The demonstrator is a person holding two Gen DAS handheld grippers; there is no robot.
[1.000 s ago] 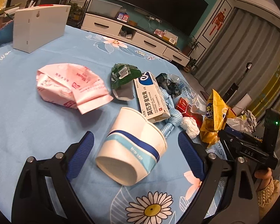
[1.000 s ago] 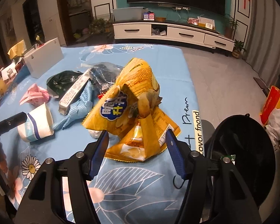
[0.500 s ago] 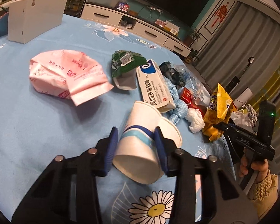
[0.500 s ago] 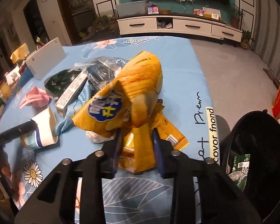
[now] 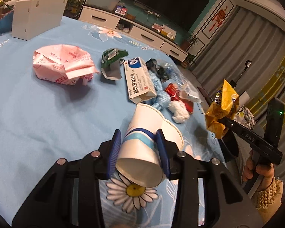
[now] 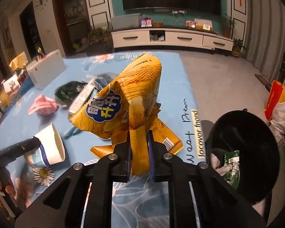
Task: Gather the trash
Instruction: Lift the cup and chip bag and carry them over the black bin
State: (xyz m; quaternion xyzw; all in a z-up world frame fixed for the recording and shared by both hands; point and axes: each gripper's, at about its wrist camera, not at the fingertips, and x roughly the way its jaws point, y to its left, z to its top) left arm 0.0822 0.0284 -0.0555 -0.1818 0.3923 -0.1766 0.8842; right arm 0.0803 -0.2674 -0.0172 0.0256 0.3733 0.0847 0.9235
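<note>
My left gripper (image 5: 140,150) fingers are closed around a paper cup (image 5: 142,148), lying on its side. My right gripper (image 6: 139,155) fingers pinch a yellow chip bag (image 6: 123,102), lifted over the tabletop (image 5: 38,114) edge, near the black trash bin (image 6: 243,152).

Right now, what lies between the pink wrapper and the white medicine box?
In the left wrist view, a crumpled green packet lies on the blue tablecloth between the pink wrapper and the medicine box.
</note>
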